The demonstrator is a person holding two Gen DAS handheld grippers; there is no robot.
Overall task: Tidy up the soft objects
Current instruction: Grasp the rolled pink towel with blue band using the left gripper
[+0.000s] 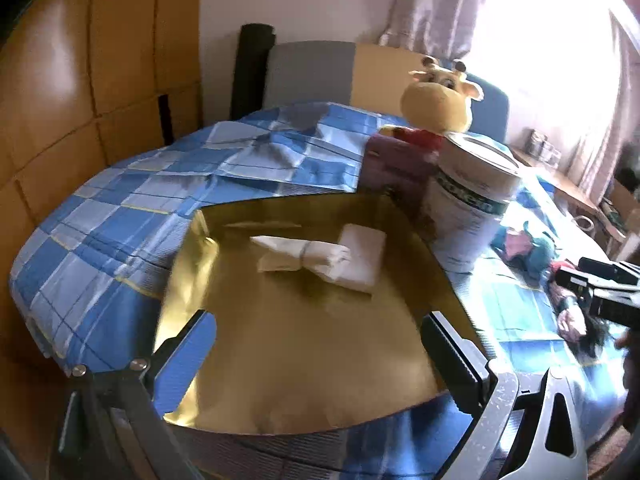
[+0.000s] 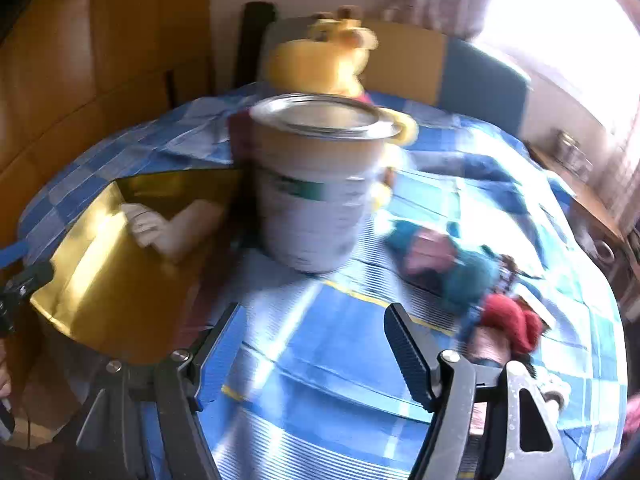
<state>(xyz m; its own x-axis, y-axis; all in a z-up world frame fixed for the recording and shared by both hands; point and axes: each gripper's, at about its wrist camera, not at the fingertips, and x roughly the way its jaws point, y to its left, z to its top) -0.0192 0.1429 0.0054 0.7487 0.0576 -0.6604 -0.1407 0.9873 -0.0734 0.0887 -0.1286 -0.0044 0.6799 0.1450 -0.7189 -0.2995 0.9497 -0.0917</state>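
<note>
A gold box [image 1: 304, 344] lies on the blue checked bedspread [image 1: 120, 220], with a rolled white cloth [image 1: 296, 256] and a folded white cloth [image 1: 362, 256] inside. My left gripper [image 1: 320, 340] hangs open over the box with nothing between its fingers. My right gripper [image 2: 316, 332] is open over bare bedspread [image 2: 320, 380], in front of a tin can [image 2: 316, 192]. To its right lie a teal and pink soft toy [image 2: 440, 256] and a doll with a red knitted piece [image 2: 508, 324]. A yellow giraffe plush [image 2: 320, 60] sits behind the can. The right wrist view is blurred.
A purple box [image 1: 392, 164] stands beside the tin can [image 1: 468, 200], below the giraffe plush [image 1: 440, 100]. Wooden wardrobe doors [image 1: 80, 80] rise on the left. A bright curtained window [image 1: 540, 40] and a cluttered wooden shelf [image 1: 560, 176] are at the right.
</note>
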